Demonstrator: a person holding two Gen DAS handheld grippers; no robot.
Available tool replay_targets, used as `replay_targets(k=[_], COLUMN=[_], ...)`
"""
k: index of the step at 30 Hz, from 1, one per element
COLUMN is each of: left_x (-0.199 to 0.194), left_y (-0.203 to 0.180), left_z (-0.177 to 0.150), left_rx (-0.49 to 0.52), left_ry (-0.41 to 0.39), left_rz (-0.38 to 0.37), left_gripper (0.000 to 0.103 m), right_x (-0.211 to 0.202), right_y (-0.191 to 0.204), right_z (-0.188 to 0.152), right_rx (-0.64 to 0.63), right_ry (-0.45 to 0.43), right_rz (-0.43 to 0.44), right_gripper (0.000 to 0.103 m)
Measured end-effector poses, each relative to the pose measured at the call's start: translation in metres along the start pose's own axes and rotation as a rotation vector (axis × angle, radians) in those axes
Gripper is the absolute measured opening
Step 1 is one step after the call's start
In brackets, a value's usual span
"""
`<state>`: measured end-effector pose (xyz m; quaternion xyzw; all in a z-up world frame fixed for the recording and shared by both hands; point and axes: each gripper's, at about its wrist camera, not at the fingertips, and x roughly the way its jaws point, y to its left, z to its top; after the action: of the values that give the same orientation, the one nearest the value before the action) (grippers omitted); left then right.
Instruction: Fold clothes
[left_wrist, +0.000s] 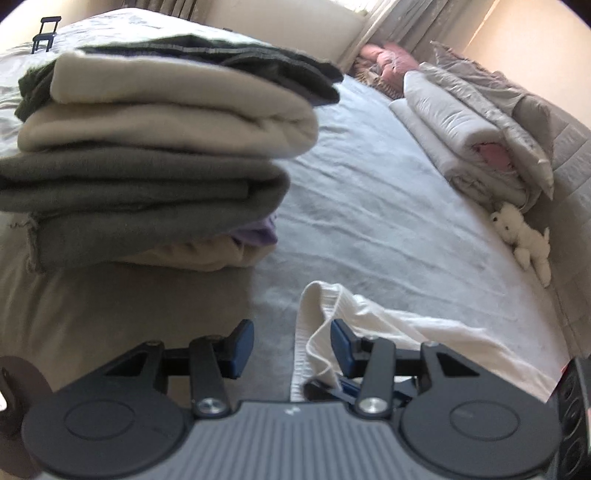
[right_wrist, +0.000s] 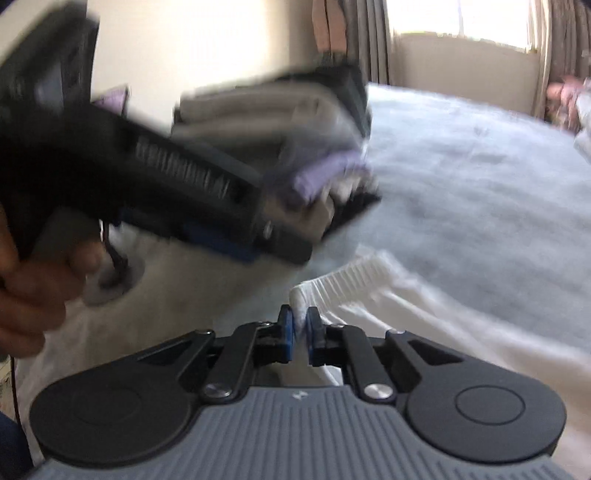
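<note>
While pinching the white garment (right_wrist: 369, 295) by its ribbed waistband, presumably to lift it, right gripper (right_wrist: 300, 325); left gripper (left_wrist: 291, 345) beside it, agape, empty; folded stack (left_wrist: 155, 155) behind.

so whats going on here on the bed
A person is folding laundry on a bed with a hand-held gripper in each hand. The right hand-held gripper is pinched on the ribbed edge of a white garment. The left hand-held gripper is open, its jaws either side of the same garment's edge. A stack of folded clothes sits nearby.
</note>
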<state>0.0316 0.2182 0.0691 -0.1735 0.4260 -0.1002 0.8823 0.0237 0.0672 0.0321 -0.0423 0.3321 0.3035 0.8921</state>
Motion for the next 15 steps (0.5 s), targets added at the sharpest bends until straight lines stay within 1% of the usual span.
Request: replay_targets(k=[3,4,5,6,7,8,9,10,13,15], left_x=[0.002,0.002,0.003,0.003,0.003,0.003,0.002,0.001,0.0,0.001], left_y=[-0.002,-0.002,-0.001,0.0,0.002,0.003,0.004,0.005,0.005,0.0], left_z=[0.0,0.001,0.001,0.001,0.002,0.002,0.002,0.002,0.002,0.001], left_rx=[0.004,0.003,0.001,-0.003,-0.007,-0.011,-0.015,-0.018,-0.016,-0.003], left_ry=[0.002,0.003,0.004,0.003,0.003,0.003,0.001,-0.001,-0.007,-0.013], left_rz=[0.004,0.006,0.01,0.016,0.022,0.027,0.032,0.035,0.043,0.033], left_gripper=[0.046,0.046,0.046,0.046,0.046,0.046,0.046,0.046,0.046,0.046], right_x=[0.003,0.003,0.003,0.003,0.003,-0.004,-0.011,-0.019,-0.045,-0.058], right_y=[0.001,0.001,0.001,0.002,0.002,0.001,-0.002,-0.006,-0.02,-0.034], right_z=[-0.005,-0.005,-0.006,-0.006,-0.006,-0.008,-0.007,-0.007,-0.008,-0.009], right_rx=[0.014,0.011,0.008,0.005,0.002,0.003,0.016,0.029,0.061,0.064], right_ry=[-0.015,-0.016,-0.017,-0.018,-0.019,-0.024,-0.041,-0.058,-0.088,-0.09], right_rz=[-0.013,-0.01,-0.006,-0.003,0.0,0.02,0.043,0.066,0.095,0.06], right_gripper=[0.012,0.017,0.018,0.024,0.043,0.05,0.056,0.056,0.056,0.056])
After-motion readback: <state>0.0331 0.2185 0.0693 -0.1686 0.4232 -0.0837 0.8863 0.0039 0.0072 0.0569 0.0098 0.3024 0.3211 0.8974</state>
